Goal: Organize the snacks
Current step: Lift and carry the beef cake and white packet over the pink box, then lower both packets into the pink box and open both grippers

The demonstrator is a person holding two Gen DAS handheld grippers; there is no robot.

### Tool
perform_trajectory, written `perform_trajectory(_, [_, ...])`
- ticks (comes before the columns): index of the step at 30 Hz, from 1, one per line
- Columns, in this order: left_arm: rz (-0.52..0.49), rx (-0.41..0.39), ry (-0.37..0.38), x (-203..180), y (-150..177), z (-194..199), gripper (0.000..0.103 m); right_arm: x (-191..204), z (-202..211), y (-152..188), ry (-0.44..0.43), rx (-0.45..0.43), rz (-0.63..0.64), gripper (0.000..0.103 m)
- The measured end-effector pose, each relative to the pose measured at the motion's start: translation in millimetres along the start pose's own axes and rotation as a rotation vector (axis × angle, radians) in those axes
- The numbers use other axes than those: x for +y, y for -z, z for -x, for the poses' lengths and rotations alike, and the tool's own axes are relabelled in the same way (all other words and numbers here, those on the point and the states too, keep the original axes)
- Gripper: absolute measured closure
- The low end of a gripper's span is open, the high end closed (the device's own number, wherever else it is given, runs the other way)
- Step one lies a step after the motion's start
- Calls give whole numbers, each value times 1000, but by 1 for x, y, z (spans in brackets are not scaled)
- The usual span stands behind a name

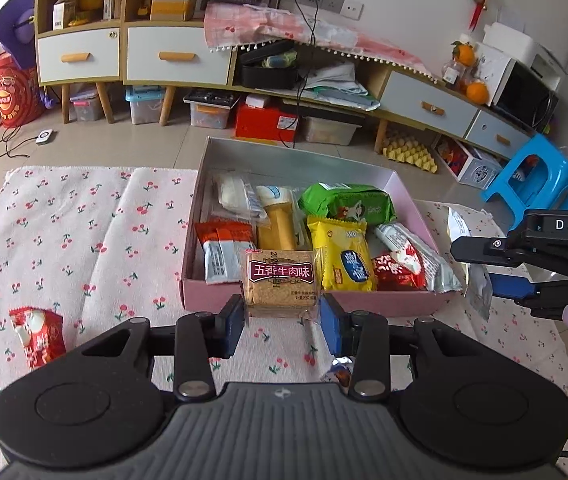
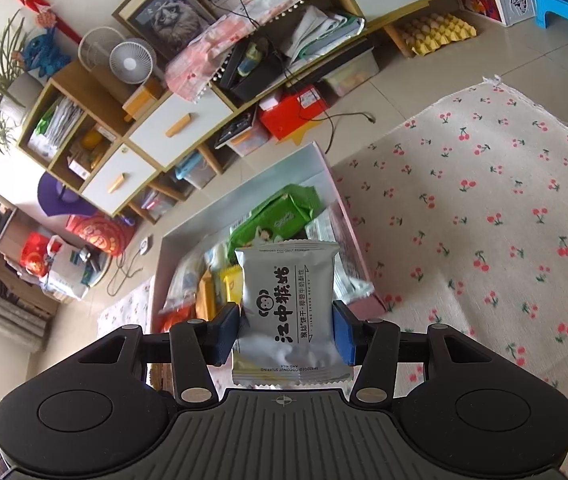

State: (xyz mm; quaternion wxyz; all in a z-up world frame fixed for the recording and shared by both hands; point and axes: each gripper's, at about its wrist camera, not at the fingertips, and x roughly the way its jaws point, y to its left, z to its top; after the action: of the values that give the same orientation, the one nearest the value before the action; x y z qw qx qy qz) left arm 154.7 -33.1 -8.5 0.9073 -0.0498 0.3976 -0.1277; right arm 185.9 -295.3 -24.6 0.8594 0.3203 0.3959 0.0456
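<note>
A pink box on the cherry-print cloth holds several snack packs. My left gripper is shut on a brown biscuit pack with a dark red label, held just over the box's near wall. My right gripper is shut on a silver-grey biscuit pack, held above the box's right side. In the left wrist view the right gripper shows at the right edge with the silver pack. A red and white snack pack lies on the cloth at the left.
The cherry-print cloth covers the surface around the box. Another small wrapper lies under my left gripper. Beyond are cabinets with drawers, storage bins and a blue stool on the floor.
</note>
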Motion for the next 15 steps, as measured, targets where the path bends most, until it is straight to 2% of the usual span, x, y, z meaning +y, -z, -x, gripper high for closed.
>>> perform_trajectory(4, [9, -5, -18, 6, -19, -18, 66, -3, -19, -14, -18, -4, -19, 54])
perform_trajectory(8, [2, -13, -28, 7, -34, -37, 66, -6, -34, -23, -85, -22, -16, 54])
perform_trajectory(15, [-30, -5, -52, 1, -52, -67, 65, -14, -56, -33, -146, -11, -9, 54])
